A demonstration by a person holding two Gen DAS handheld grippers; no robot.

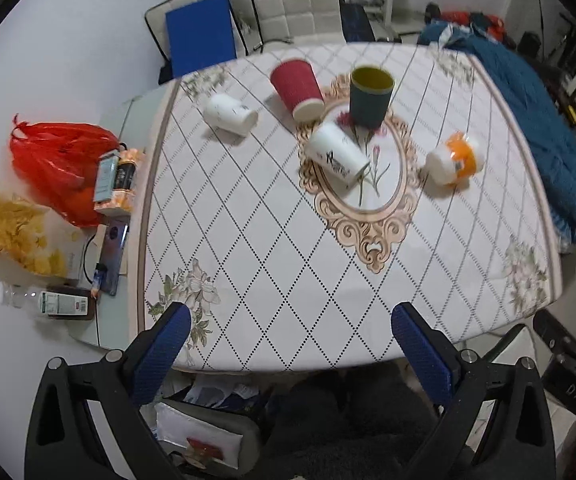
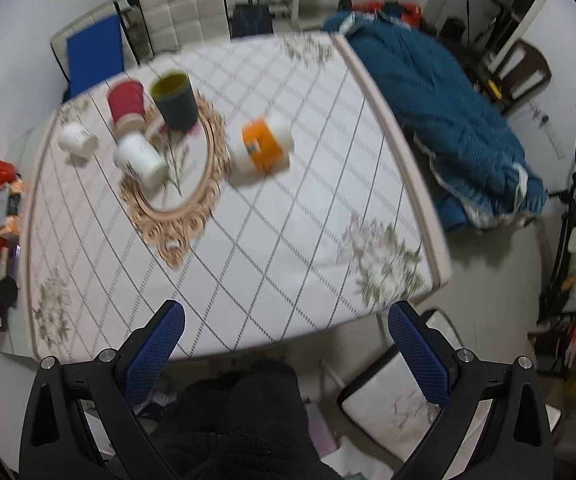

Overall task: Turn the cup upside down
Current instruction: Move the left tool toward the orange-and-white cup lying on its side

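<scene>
Several cups are on the patterned table [image 1: 271, 248]. A dark green cup [image 1: 370, 96] with a yellow inside stands upright, mouth up; it also shows in the right wrist view [image 2: 175, 100]. A red paper cup [image 1: 296, 90] [image 2: 126, 105], a small white cup [image 1: 229, 114] [image 2: 77, 140], a white printed cup [image 1: 336, 156] [image 2: 140, 157] and an orange-banded white cup [image 1: 455, 159] [image 2: 263, 148] lie on their sides. My left gripper [image 1: 292, 316] is open and empty at the near table edge. My right gripper [image 2: 288, 314] is open and empty above the near edge.
A red plastic bag [image 1: 57, 160], a yellow snack bag [image 1: 19, 232] and small items sit on a side surface at the left. A blue blanket [image 2: 440, 120] lies at the table's right. White chairs [image 1: 296, 4] stand behind the table.
</scene>
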